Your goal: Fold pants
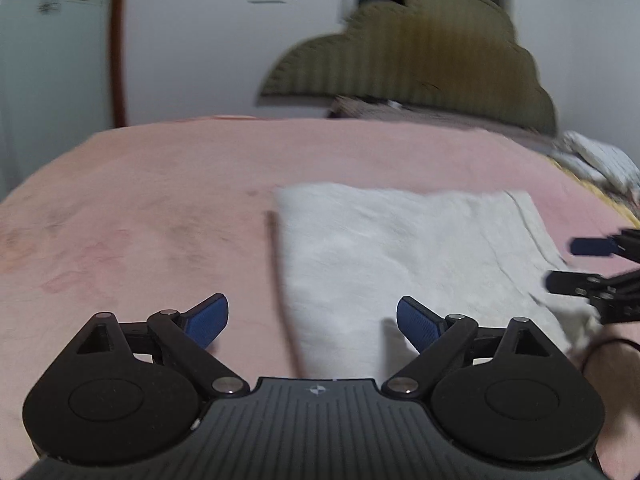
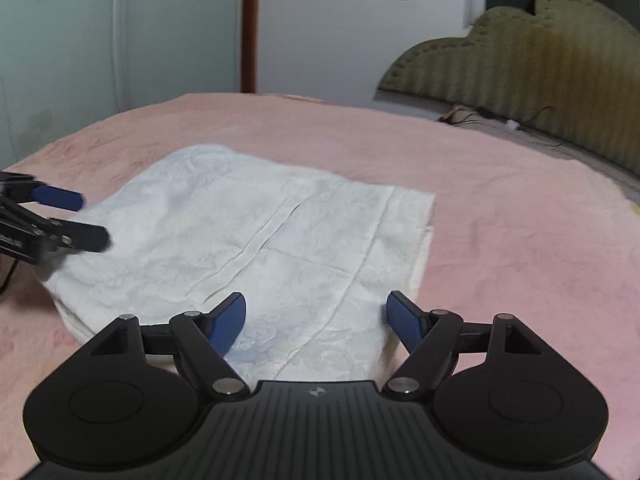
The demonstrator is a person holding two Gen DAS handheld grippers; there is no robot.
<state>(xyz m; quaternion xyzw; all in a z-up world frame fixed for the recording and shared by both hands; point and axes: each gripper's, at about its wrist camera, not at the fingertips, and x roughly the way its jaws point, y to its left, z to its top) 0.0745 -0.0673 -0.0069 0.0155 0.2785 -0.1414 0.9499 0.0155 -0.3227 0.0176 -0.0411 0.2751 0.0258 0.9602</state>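
White folded pants [image 2: 248, 220] lie flat on the pink blanket [image 2: 500, 240], with a long seam crease down their middle. My right gripper [image 2: 316, 312] stands open low over their near edge, and cloth shows beneath the gap between its blue pads. In the left wrist view the pants [image 1: 400, 248] lie ahead and to the right. My left gripper [image 1: 312, 316] is open over their left edge, holding nothing. Each gripper shows in the other's view: the left gripper [image 2: 94, 219] at the pants' left side, the right gripper [image 1: 560, 263] at their right side.
An olive scalloped headboard [image 2: 540, 52] stands at the back right, with thin cables [image 2: 480, 114] lying in front of it. Patterned bedding [image 1: 600, 160] is bunched at the far right. A thin dark cord [image 1: 280, 280] runs along the pants' left edge. White walls stand behind the bed.
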